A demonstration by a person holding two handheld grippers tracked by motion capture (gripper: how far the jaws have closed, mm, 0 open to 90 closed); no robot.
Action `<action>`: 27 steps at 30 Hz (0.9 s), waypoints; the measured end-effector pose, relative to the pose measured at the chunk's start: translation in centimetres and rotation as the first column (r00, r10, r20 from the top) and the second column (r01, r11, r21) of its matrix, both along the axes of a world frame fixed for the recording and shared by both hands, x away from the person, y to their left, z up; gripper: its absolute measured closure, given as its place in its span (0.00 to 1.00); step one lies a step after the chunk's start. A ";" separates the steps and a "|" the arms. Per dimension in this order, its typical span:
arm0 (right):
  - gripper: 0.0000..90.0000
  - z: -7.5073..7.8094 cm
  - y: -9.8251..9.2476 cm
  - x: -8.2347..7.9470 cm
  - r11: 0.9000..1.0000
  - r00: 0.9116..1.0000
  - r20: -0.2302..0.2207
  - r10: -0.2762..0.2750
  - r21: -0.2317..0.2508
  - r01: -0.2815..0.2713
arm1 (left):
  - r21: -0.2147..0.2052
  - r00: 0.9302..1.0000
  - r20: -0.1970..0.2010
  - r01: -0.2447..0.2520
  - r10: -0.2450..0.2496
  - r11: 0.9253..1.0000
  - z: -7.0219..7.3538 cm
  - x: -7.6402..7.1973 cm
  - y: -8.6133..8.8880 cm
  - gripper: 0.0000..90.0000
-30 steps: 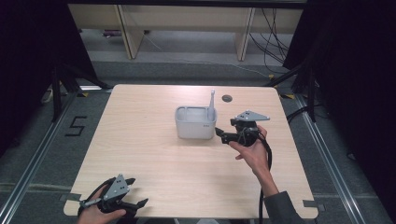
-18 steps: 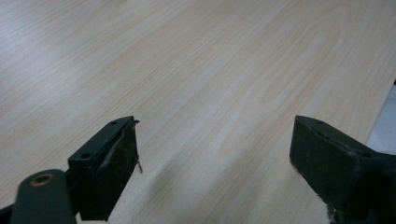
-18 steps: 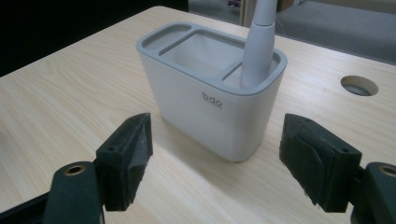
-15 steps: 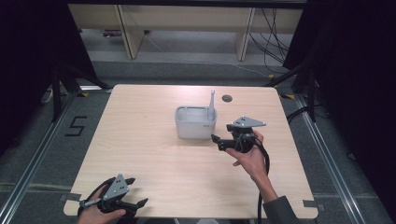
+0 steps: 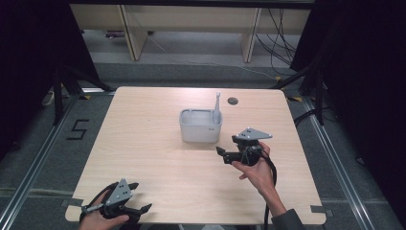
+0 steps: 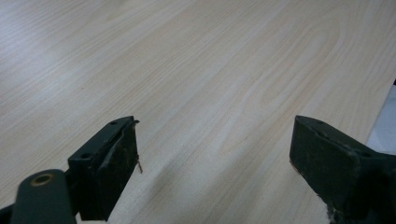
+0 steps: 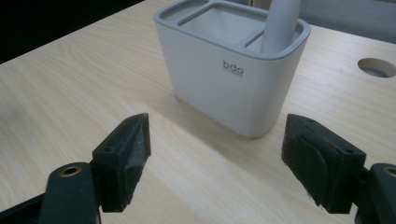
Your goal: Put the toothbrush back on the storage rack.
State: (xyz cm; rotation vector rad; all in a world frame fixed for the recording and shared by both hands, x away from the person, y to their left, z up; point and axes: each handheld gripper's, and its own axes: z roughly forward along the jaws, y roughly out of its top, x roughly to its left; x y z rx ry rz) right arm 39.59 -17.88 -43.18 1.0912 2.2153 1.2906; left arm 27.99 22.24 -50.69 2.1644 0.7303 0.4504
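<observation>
Overhead light is falling evenly on the desk, while its surroundings are sitting in darkness. The holder is casting a soft shadow; near tongs are blurring slightly.

Pale grey caddy with darker grey rim stands on light woodgrain table.

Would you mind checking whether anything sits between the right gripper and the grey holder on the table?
Nothing visible does. The right gripper faces the grey holder with its jaws open and empty, and only bare table lies between them. A grey handle stands inside the holder, not in the path.
</observation>
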 end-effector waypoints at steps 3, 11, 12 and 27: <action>0.27 -0.6 0.0 -0.6 1.000 1.000 -0.002 0.017 0.011 -0.017 | 0.006 1.000 -0.012 0.013 -0.013 1.000 0.1 0.0 0.1 0.16; 0.27 -1.3 -0.2 -1.9 1.000 1.000 -0.021 0.020 0.007 -0.020 | 0.004 1.000 -0.004 0.004 -0.004 1.000 0.1 0.0 0.0 0.16; 0.27 -1.5 -0.1 -2.0 1.000 0.999 -0.033 0.018 0.021 -0.018 | -0.006 1.000 -0.017 0.003 -0.003 1.000 0.1 -0.1 0.0 0.16; 0.18 -3.0 -0.5 -3.6 0.999 0.999 -0.024 0.035 0.017 -0.035 | 0.000 1.000 -0.011 0.009 -0.009 1.000 0.1 0.0 0.1 0.16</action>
